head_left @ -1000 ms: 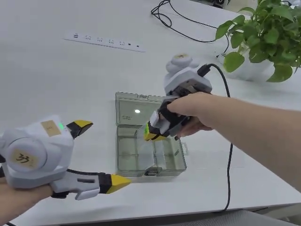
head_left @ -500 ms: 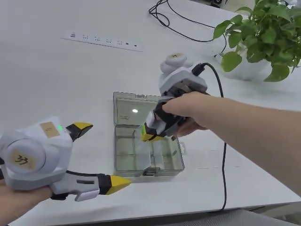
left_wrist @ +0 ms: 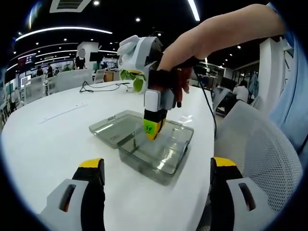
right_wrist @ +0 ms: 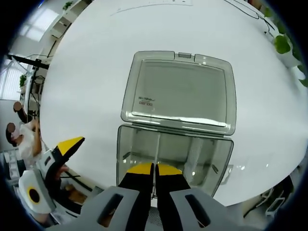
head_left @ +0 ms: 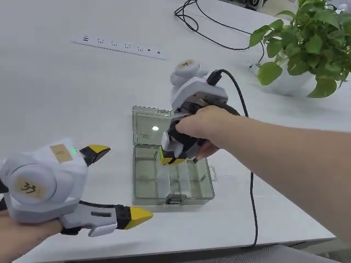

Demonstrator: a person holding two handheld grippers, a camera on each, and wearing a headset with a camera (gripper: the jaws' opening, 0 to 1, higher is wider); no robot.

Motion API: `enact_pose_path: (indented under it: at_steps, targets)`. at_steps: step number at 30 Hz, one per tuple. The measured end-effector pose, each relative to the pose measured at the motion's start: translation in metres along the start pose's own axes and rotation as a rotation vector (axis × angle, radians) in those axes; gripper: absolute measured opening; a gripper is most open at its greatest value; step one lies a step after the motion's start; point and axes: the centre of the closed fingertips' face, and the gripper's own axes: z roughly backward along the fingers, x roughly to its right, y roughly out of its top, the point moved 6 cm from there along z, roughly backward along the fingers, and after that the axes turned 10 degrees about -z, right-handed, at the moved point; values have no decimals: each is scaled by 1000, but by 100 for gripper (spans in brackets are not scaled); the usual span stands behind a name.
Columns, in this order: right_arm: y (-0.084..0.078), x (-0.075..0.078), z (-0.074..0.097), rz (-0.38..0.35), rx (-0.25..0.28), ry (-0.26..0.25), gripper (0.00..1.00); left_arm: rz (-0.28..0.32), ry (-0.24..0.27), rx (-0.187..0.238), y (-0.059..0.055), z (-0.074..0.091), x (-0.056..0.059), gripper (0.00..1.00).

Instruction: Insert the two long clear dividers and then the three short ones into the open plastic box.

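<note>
Open plastic box lies near the front edge of the table, its lid laid flat behind it. The right gripper reaches into the box, jaws clenched on 1 upright clear divider. The left gripper, jaws spread and empty, hovers at the front-left edge, apart from the box.
</note>
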Motion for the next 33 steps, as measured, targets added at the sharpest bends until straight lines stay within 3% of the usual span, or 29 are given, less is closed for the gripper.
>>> enact_pose_path:
  at_steps: [4, 10, 19, 23, 33]
  targets:
    - [-1, -1, -9, 40, 11, -15, 3, 4, 1, 0, -1, -1, 0, 92]
    - [2, 4, -12, 41, 5, -16, 3, 12, 7, -3, -2, -2, -1, 92]
    - [3, 6, -11, 96, 25, 34, 6, 9, 6, -6, 0, -5, 0, 92]
    - [5, 9, -9, 104, 49, 50, 19, 4, 2, -14, -1, -4, 1, 92]
    - [8, 7, -4, 93, 116, 145, 54, -5, 2, -23, 2, -2, 2, 92]
